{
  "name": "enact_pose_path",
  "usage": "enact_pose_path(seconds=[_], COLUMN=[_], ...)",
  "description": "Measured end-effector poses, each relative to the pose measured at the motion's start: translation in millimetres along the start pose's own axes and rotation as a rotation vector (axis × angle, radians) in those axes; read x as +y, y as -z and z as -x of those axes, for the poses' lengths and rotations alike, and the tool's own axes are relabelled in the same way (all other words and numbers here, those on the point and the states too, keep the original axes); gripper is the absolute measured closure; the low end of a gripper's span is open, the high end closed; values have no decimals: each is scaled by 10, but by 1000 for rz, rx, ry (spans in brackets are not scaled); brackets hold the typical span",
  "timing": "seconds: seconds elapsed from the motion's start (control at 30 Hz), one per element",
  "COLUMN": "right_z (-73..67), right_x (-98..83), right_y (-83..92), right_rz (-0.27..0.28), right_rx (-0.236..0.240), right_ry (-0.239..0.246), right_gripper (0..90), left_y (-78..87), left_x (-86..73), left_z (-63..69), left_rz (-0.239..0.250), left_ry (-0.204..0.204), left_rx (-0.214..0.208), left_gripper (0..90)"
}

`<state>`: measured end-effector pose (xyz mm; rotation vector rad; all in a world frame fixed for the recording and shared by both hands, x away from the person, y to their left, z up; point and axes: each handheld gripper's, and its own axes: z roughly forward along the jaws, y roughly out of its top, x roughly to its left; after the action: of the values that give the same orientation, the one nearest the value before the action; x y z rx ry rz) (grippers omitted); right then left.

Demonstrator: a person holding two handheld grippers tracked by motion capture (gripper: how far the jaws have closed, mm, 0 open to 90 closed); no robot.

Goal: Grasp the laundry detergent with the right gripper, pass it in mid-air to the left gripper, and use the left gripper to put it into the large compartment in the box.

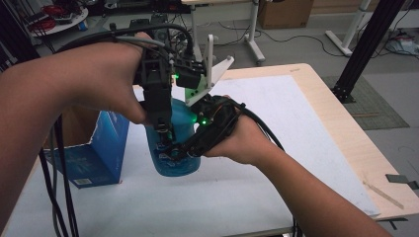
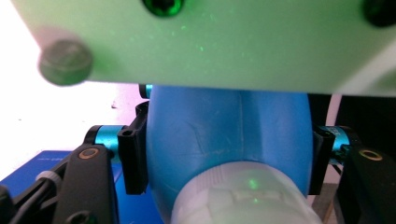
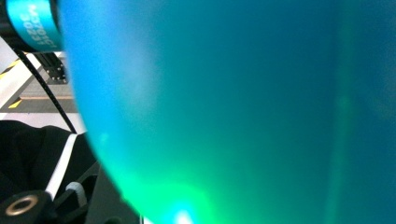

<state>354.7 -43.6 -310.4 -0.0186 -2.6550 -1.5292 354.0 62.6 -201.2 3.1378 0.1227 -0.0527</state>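
A blue plastic bottle point(image 1: 184, 167) stands on the white table point(image 1: 276, 113). My left gripper point(image 1: 165, 137) comes straight down from above, and its black fingers point(image 2: 133, 158) press on both sides of the bottle point(image 2: 224, 135) just below its white cap point(image 2: 243, 196). My right gripper point(image 1: 174, 150) reaches in from the right, tilted, and is shut on the bottle's body. In the right gripper view the bottle's blue wall point(image 3: 233, 112) sits very close to the lens. That gripper's white plate point(image 2: 210, 42), lit green, hangs over the top of the left gripper view.
An open blue carton point(image 1: 99, 153) stands just left of the bottle, almost touching it. Black cables point(image 1: 59, 187) hang from my left forearm. The table's wooden edge point(image 1: 341, 133) runs along the right. A desk leg point(image 1: 254, 29) and a cardboard box point(image 1: 284, 12) stand on the floor beyond.
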Motion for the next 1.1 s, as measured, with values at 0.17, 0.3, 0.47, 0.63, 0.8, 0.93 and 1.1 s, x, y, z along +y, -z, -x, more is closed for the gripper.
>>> enact_pose_path(seconds=[0.17,0.3,0.47,0.63,0.8,0.93,1.1], right_z=[-2,-2,-2,8,-2,-28,0], right_x=[3,3,6,4,6,-8,-51], right_y=[-2,-2,-14,-23,-32,-7,80], right_rz=[2,1,0,-2,3,5,32], right_rx=[-1,-3,-3,-11,-23,-25,-60], right_ry=[-1,1,-3,0,-2,-19,-33], right_gripper=[461,461,461,458,412,315,222], left_y=[4,5,-6,-4,1,-30,8], left_x=[1,-2,-16,-14,-22,-55,-89], left_z=[10,11,-1,-4,-11,0,-60], left_rz=[-5,-4,-1,-11,-20,19,-27], left_ry=[-1,2,-4,-8,-4,58,21], left_rx=[-2,-1,-7,2,6,14,16], left_gripper=[375,377,382,383,383,383,383])
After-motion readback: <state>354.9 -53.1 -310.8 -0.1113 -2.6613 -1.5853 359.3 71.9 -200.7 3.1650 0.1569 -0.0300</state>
